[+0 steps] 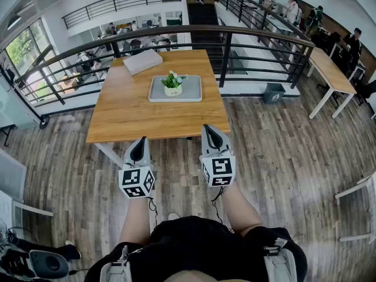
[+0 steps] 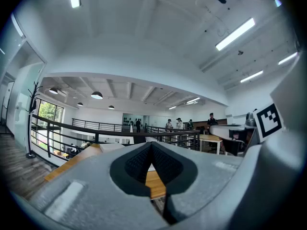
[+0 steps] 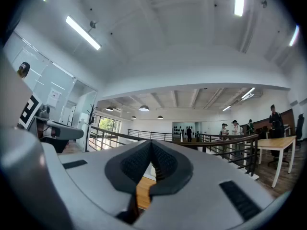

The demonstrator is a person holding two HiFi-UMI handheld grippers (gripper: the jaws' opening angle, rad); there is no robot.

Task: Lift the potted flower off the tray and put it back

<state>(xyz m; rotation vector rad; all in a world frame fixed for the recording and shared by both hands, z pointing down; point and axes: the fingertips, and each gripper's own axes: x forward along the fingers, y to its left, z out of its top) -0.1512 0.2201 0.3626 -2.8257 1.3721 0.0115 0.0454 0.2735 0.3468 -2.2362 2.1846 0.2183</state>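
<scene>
Hovering just short of the table's near edge, the left gripper [image 1: 140, 141] and the right gripper [image 1: 209, 129] sit side by side, both pointing level toward the far side. Each has its 2 jaws pressed together with nothing between the pads; only a slice of wooden tabletop shows through the notch below them. Neither claw holds anything and the lift has not begun, so this reads as the approach, step 1.

Beyond them the table [image 1: 123, 116] runs bare as far as the grey tray [image 1: 192, 93], which lies past its middle. The potted flower [image 1: 173, 84] stands upright on the tray's left half, well apart from both grippers. At the far left corner lies a flat grey thing [image 1: 142, 61], possibly a closed laptop, though it is too small to be sure.

Next, 1 gripper must reach forward over the table, open wide enough for the white pot, and close around it below the leaves.
</scene>
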